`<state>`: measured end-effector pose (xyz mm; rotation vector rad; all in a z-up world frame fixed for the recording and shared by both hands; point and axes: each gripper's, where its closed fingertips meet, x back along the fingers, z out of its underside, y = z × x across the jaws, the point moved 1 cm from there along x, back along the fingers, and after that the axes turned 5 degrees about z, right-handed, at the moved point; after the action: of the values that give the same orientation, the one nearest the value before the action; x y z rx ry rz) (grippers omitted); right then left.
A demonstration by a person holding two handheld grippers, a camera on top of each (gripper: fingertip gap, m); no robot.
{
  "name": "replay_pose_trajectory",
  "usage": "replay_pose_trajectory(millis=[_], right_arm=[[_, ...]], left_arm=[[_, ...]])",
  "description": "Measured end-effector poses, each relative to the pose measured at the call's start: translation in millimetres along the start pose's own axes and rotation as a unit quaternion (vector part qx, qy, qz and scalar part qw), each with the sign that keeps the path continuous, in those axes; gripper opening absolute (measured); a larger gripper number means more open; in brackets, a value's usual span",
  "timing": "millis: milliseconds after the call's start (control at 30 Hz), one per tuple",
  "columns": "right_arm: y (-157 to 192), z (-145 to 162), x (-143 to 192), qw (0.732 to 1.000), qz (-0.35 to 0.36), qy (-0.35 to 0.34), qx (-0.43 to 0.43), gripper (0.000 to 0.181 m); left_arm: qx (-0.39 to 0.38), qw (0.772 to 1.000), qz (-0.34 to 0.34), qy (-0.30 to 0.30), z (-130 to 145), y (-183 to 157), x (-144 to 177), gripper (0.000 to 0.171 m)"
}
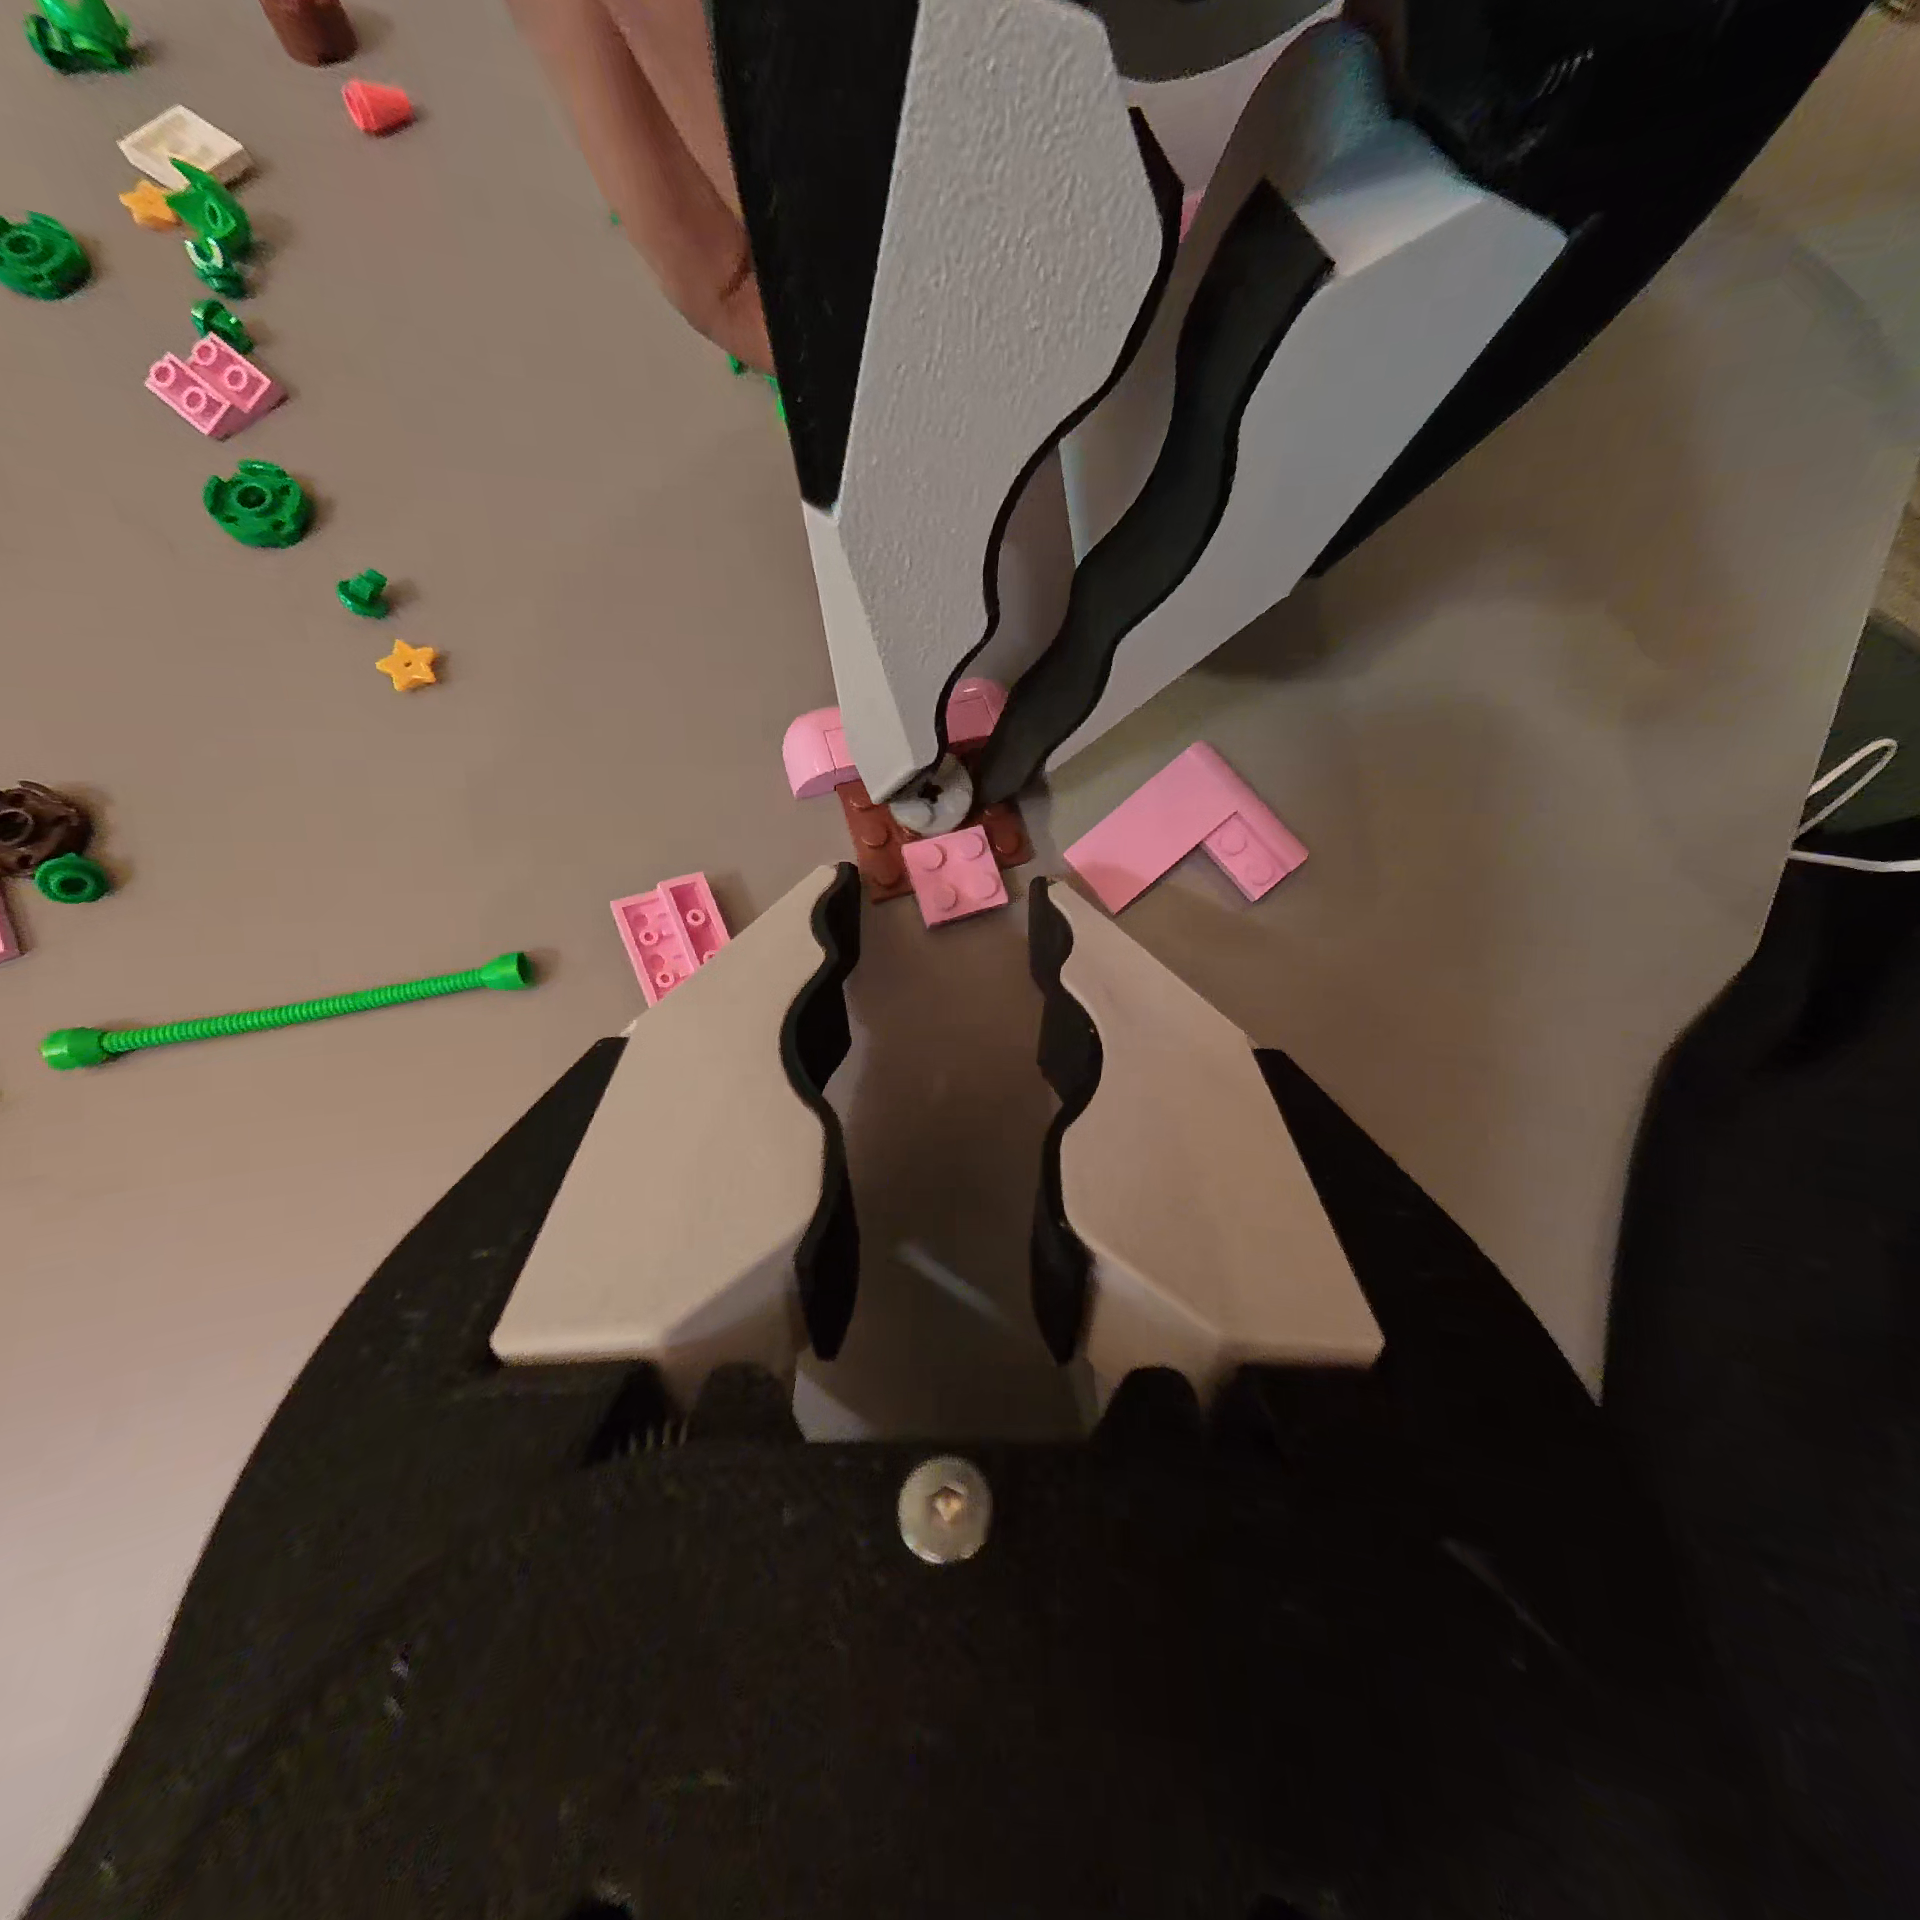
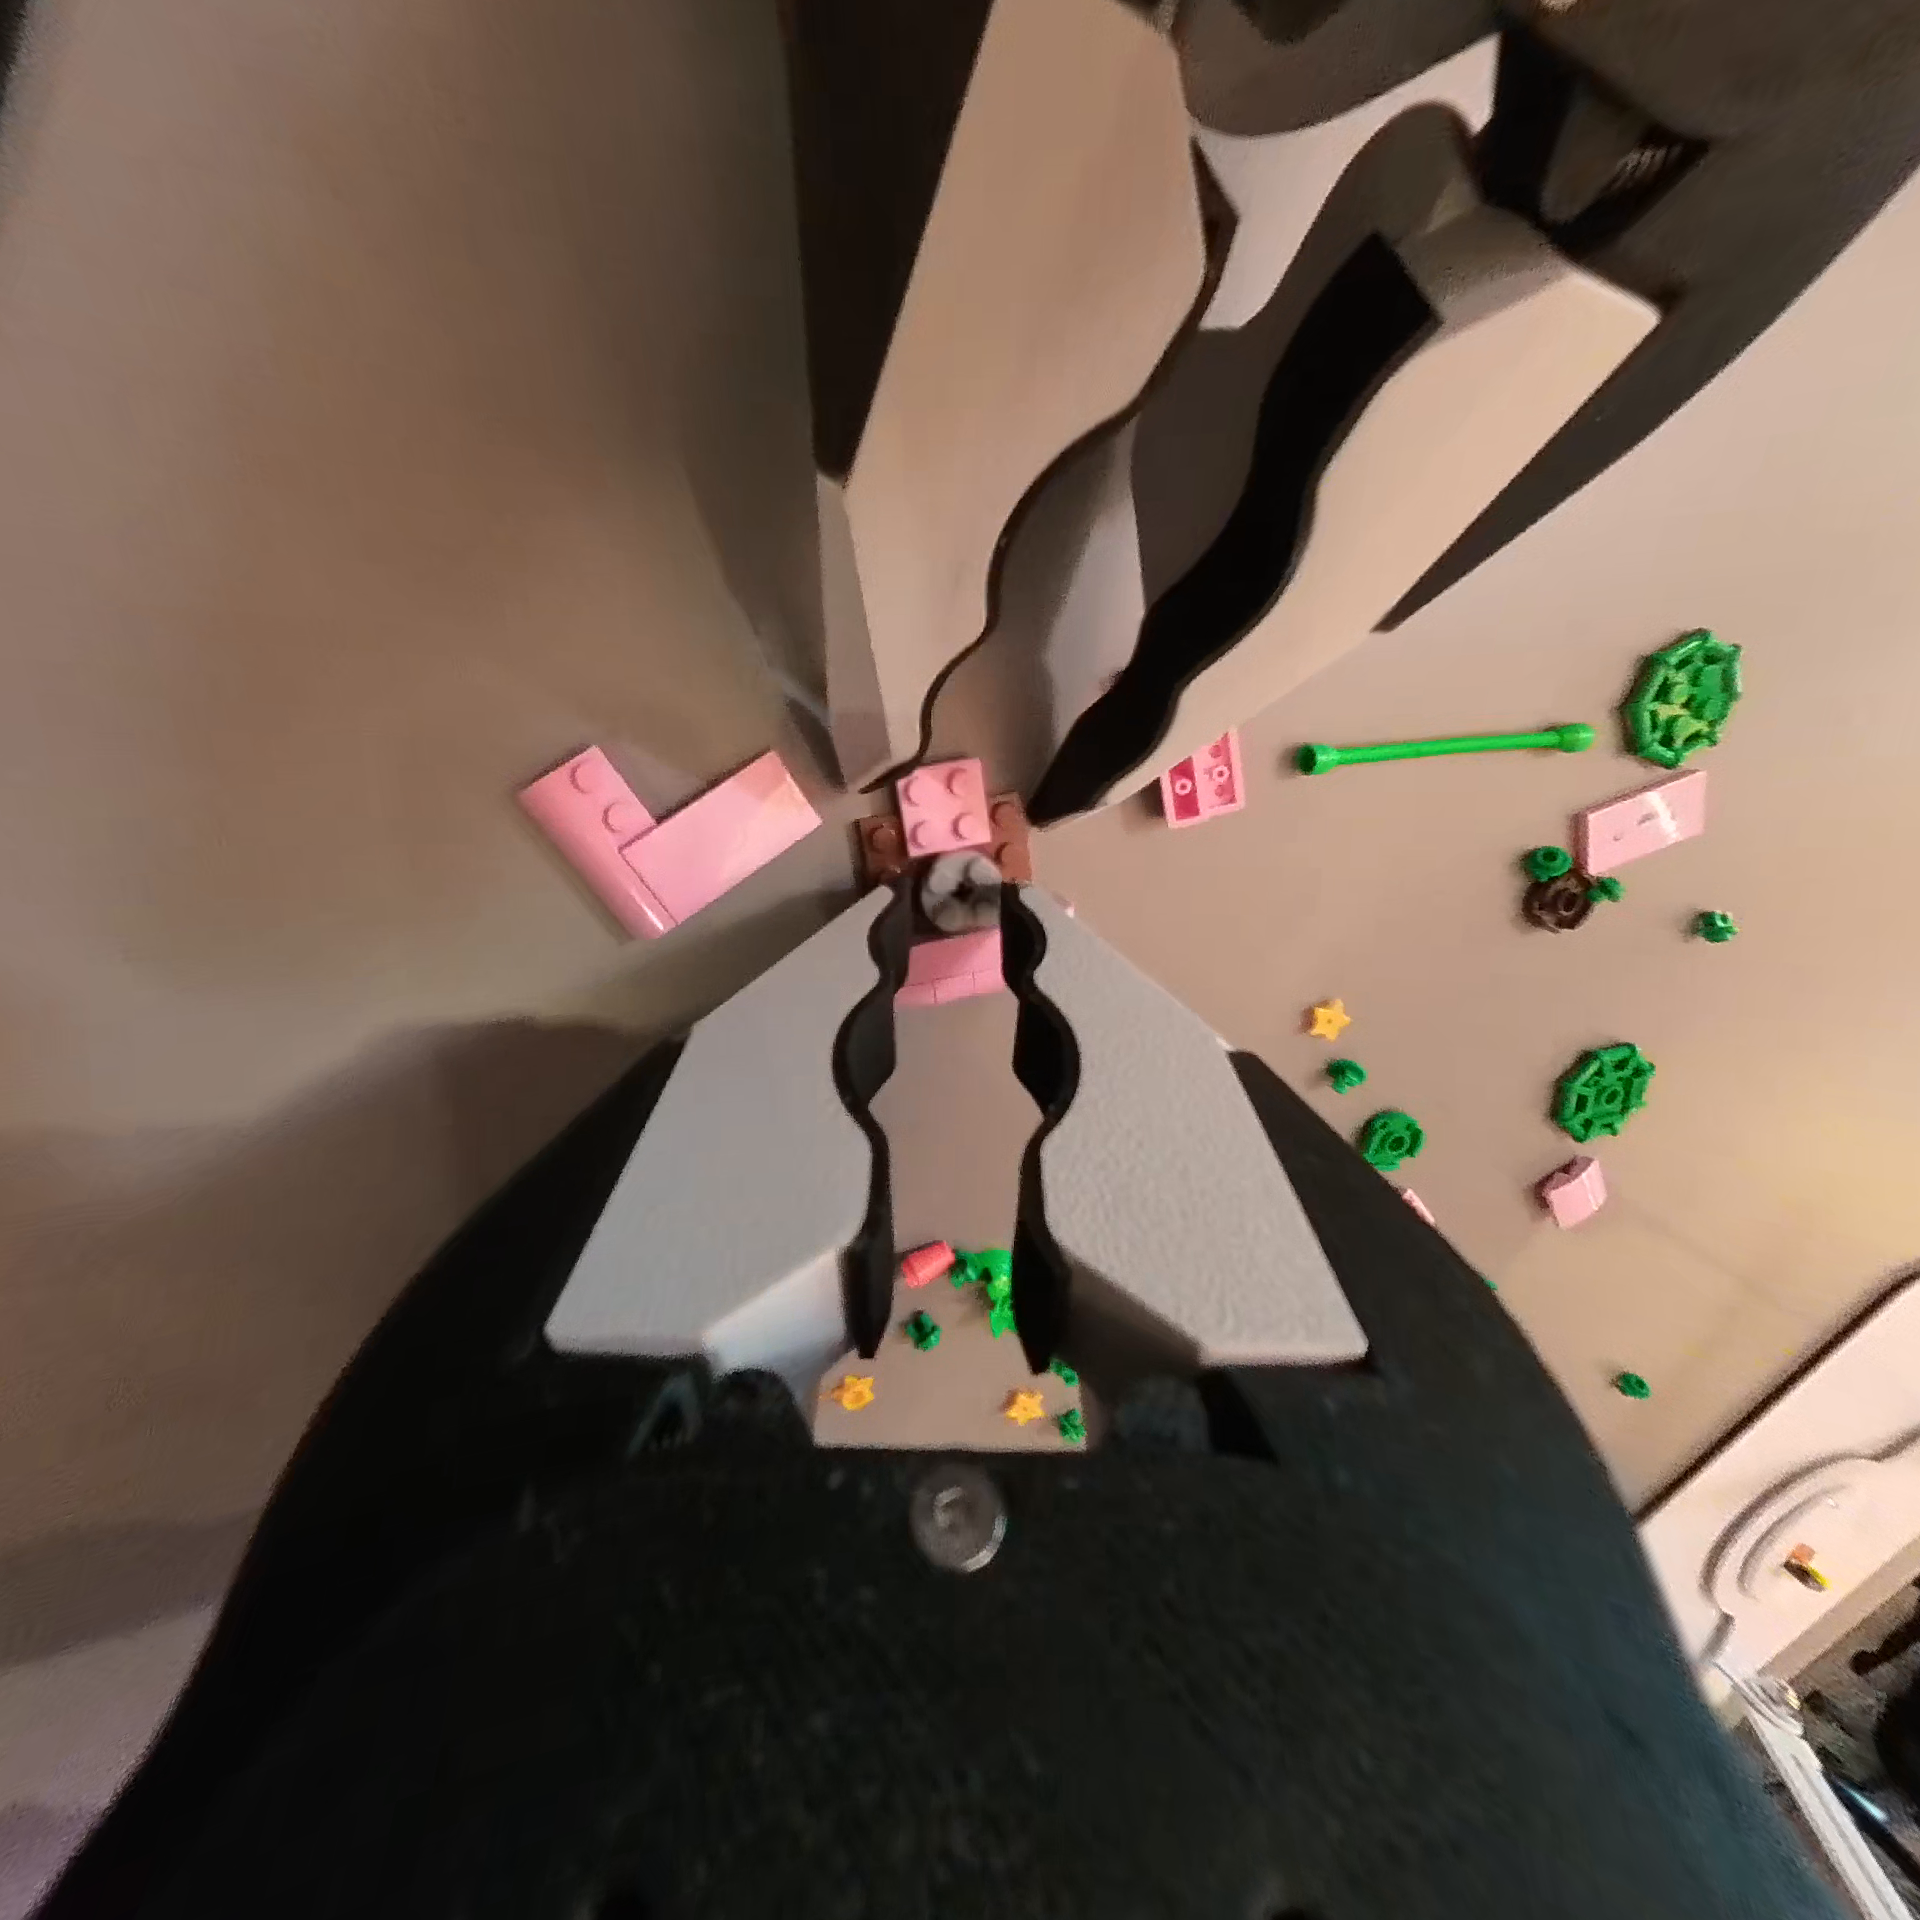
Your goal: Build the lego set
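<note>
A brown plate (image 1: 883,831) lies on the grey table with a pink 2x2 plate (image 1: 956,875) on top; both also show in the right wrist view (image 2: 1006,826), (image 2: 943,810). My left gripper (image 1: 940,891) has its fingertips against the two ends of the brown plate. My right gripper (image 2: 956,902) comes in from the far side and is shut on a small grey round piece (image 2: 961,888), held on the brown plate right behind the pink plate. It also shows in the left wrist view (image 1: 935,802). Pink curved pieces (image 1: 821,753) sit just behind the plate.
A pink L-shaped assembly (image 1: 1184,821) lies right of the plate. Two pink plates (image 1: 670,930), a green ribbed rod (image 1: 291,1013), yellow stars, green leaf pieces and a pink brick (image 1: 213,384) are scattered left. A hand (image 1: 686,208) is at the back. White furniture (image 2: 1818,1455) borders the table. My left and right fingertips are right by each other. From either gripper's tips it is about 15 centimeters to the pink brick (image 1: 213,384).
</note>
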<state>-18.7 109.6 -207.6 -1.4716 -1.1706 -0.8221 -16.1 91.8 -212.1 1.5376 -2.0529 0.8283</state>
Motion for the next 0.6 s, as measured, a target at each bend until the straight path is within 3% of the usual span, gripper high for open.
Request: replay_pose_trajectory(millis=[200,400,600], right_arm=[[-1,-6,8,0.999,-0.003,-0.024,-0.032,0.023],[-17,-9,14,0.991,0.034,-0.062,-0.110,0.010],[-13,-9,10,0.974,-0.032,-0.106,-0.199,0.005]], left_arm=[[0.021,1.000,0.021,-0.004,0,0,1,0.026],[0.022,1.000,0.018,-0.003,0,1,0,0.024],[0.019,1.000,0.016,-0.001,0,1,0,0.024]])
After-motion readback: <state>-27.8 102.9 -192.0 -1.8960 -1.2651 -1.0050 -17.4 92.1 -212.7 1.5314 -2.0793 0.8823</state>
